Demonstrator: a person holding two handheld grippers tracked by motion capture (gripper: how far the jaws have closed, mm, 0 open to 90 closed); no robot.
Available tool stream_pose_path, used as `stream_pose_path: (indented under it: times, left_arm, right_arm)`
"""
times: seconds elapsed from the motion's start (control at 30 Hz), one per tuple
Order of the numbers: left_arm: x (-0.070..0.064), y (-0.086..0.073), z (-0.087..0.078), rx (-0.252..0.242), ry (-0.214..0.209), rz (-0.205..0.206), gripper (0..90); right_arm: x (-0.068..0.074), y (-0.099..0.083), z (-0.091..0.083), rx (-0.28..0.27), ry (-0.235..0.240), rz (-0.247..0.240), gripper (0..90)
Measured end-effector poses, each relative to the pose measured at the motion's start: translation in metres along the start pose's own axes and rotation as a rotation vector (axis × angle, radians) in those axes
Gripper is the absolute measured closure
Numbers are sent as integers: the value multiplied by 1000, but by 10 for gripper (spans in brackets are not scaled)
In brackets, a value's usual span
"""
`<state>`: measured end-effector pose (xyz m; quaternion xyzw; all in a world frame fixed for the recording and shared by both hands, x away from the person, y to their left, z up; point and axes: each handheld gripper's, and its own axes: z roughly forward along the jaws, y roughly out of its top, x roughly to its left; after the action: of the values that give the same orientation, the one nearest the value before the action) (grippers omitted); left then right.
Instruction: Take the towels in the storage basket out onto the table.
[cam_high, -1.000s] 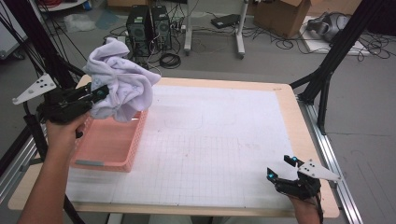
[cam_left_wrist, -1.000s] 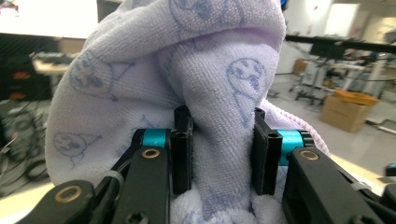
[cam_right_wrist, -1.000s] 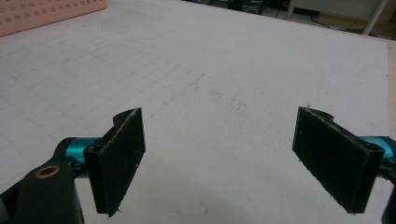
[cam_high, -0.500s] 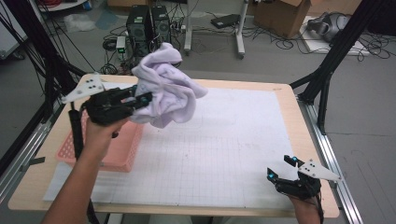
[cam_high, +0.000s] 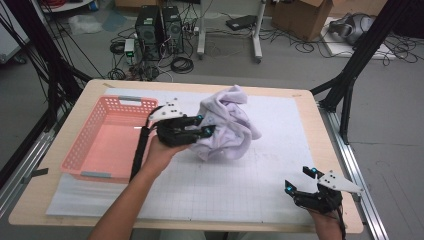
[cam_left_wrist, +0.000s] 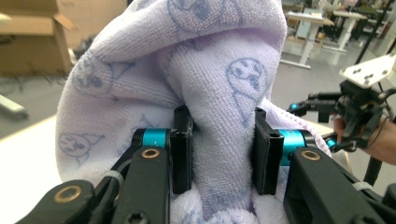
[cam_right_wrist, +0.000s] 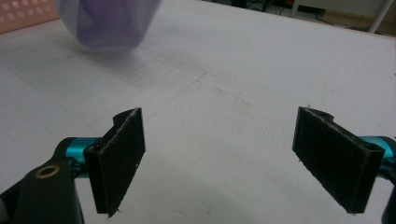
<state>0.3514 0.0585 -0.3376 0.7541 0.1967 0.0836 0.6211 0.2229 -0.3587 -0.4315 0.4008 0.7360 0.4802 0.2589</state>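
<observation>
A bunched white towel (cam_high: 226, 125) with pale printed figures is held up over the middle of the white gridded mat (cam_high: 240, 185) that covers the wooden table (cam_high: 90, 90). It is gripped by the left gripper (cam_high: 204, 126), whose jaws are clamped on a thick fold of the cloth; in the left gripper view the fold (cam_left_wrist: 219, 140) is seen pressed between the two black pads (cam_left_wrist: 182, 149), with the rest of the towel bulging above and around them. The towel is carried just to the right of a pink plastic basket (cam_high: 87, 145), which stands at the left end of the table. The floor of the basket is seen bare, and the towel is outside it. The right gripper (cam_high: 301, 181) is held low at the near right corner of the table, well apart from the towel. Its jaws are spread wide, with only the mat seen between the pads (cam_right_wrist: 122, 154), and nothing is grasped.
</observation>
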Motion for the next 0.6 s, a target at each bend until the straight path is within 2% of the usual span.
stream_pose_path:
  times: [0.1,0.13,0.2,0.23,0.3,0.37,0.4,0.47,0.53,0.6]
  left_arm:
    - [2,-12,25,47,8,-23,655]
    - [3,-16,34,62,26,-41,651]
    - [7,-24,49,89,98,-81,623]
    - [9,-28,56,96,137,-116,596]
    - [16,-34,65,96,207,-177,502]
    - [20,-35,65,76,264,-196,418]
    - [22,-34,63,66,280,-199,370]
    - [23,-29,53,54,294,-177,314]
    - [21,-24,42,59,294,-144,306]
    - [16,-26,28,16,304,-113,296]
  right_arm:
    - [0,-1,1,0,2,4,156]
    - [0,-1,1,5,2,7,156]
    - [0,-1,2,9,6,9,156]
    - [0,-2,2,12,4,5,156]
    - [0,-3,3,20,7,1,156]
    - [0,-3,3,27,7,-3,156]
    - [1,-3,3,28,6,0,156]
    - [0,-4,2,28,6,2,156]
    - [0,-4,3,30,5,1,156]
    - [0,-4,5,34,8,3,156]
